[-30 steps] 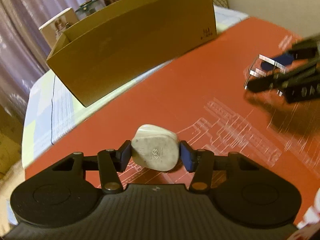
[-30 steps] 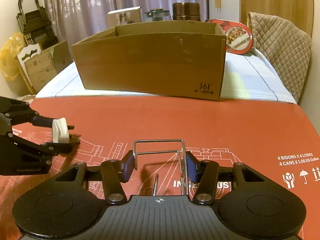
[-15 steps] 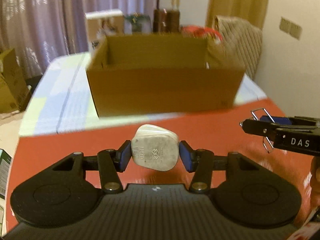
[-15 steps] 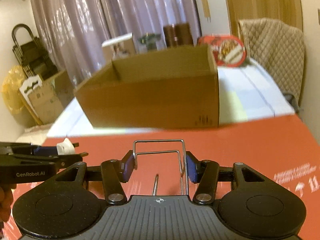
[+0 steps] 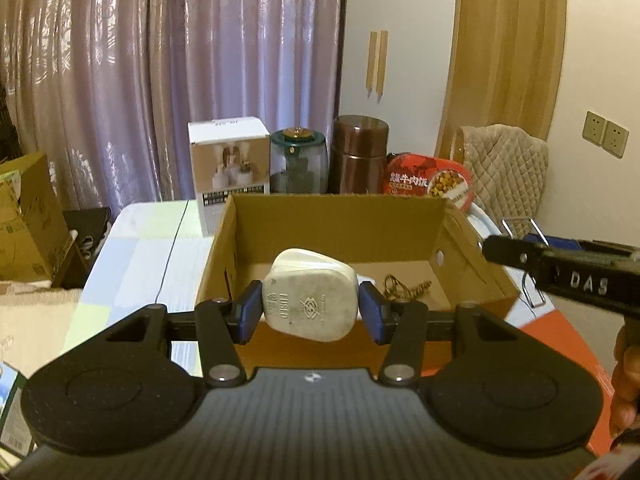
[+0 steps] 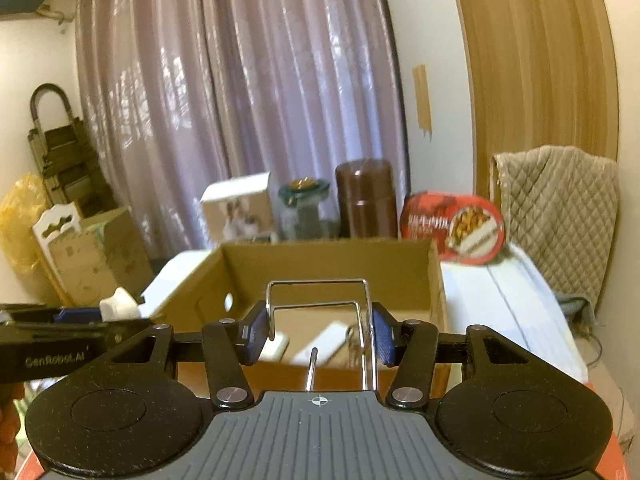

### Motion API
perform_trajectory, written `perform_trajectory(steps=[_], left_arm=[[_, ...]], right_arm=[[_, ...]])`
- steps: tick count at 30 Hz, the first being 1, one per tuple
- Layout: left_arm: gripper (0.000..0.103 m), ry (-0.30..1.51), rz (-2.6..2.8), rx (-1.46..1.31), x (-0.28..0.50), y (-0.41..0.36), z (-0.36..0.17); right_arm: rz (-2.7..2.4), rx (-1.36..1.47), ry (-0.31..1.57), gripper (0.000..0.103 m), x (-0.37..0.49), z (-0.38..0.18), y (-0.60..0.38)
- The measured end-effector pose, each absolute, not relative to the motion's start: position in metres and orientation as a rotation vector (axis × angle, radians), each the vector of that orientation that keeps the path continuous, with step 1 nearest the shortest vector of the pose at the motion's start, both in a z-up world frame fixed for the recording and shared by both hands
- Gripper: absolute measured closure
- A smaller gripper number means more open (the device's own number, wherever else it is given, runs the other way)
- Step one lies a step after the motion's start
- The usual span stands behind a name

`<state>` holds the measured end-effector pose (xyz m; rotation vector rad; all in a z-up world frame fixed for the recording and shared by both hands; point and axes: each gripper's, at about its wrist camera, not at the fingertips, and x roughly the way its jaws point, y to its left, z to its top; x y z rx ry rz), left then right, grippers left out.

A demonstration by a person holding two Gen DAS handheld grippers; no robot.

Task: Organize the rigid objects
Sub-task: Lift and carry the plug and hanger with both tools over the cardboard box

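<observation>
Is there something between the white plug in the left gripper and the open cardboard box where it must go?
Nothing visible blocks it. The white plug, clamped in the left gripper, hangs before the cardboard box, whose top is open. The right gripper with its wire rack stays to the side.

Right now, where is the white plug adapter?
In the left wrist view the white plug adapter sits clamped between the left claw's blue pads, held in the air in front of the open cardboard box.
</observation>
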<state>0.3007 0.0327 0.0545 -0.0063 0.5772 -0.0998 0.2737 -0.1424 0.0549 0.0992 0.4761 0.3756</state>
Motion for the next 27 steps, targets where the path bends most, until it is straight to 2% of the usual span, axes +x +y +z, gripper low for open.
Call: perform_trajectory(steps=[9,27], left_arm=[[0.057,0.581,-0.103,-0.002,0.346,0.035,0.046],[0.057,0.636,-0.093,-0.077,0.383,0.037,0.017]], right_arm=[[0.331,0.114,0.483,0.053,0.327,0.05,-0.135],[0.293,0.153,0.574,0.053,0.353,0.005,-0.128]])
